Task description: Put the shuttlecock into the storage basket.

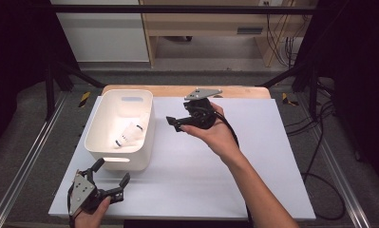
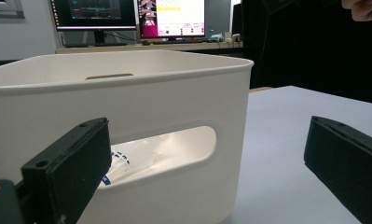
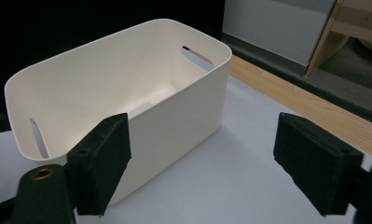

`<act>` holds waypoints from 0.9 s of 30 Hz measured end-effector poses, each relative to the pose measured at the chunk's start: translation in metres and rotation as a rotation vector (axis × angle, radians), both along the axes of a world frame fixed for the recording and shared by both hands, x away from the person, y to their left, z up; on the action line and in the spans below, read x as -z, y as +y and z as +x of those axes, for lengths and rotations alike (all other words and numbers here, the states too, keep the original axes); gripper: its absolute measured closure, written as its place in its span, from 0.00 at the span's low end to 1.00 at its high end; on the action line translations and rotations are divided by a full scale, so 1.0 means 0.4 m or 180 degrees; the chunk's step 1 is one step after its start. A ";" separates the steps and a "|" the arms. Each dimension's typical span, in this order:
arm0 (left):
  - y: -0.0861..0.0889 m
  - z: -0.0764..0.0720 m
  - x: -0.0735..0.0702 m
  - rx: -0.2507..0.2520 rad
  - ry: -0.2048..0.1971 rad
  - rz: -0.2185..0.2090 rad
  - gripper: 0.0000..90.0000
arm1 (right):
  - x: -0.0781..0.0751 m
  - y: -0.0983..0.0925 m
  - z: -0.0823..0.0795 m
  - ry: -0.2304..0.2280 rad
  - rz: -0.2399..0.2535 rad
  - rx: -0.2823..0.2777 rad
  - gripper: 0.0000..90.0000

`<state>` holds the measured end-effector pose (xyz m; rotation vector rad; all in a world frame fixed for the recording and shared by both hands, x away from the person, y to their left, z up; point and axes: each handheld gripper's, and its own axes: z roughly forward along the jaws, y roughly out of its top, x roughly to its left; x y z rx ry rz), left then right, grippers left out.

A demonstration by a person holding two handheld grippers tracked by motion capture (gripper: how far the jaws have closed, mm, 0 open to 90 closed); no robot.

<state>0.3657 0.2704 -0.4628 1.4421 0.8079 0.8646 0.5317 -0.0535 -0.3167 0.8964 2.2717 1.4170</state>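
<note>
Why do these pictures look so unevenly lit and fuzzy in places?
High view: bright white table and glowing bin, dark surroundings. Left gripper view: near fingers soft, shuttlecock lit through the bin's handle slot. Right gripper view: black backdrop, blurred fingers.

A shuttlecock point(image 1: 130, 134) lies in the bin point(image 1: 98, 124), which stands on the table's point(image 1: 253, 156) left half.

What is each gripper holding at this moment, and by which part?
Nothing is held. The left gripper and the right gripper both stand open and empty beside the white bin; the shuttlecock lies inside it.
</note>
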 end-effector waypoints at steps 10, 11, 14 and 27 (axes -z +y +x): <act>0.006 -0.002 0.000 -0.0038 0.0003 -0.0009 0.01 | 0.005 -0.018 -0.007 0.0002 -0.0018 0.0011 0.06; 0.006 -0.003 0.000 -0.0036 0.0001 -0.0002 0.01 | 0.006 -0.023 -0.006 -0.0006 -0.0006 0.0012 0.06; 0.004 0.001 0.001 -0.0017 0.0013 -0.0022 0.01 | 0.008 -0.037 -0.005 -0.0018 0.0032 0.0056 0.06; -0.002 0.000 0.000 0.0010 0.0005 -0.0008 0.01 | 0.030 -0.130 -0.002 -0.0105 0.0151 0.0426 0.07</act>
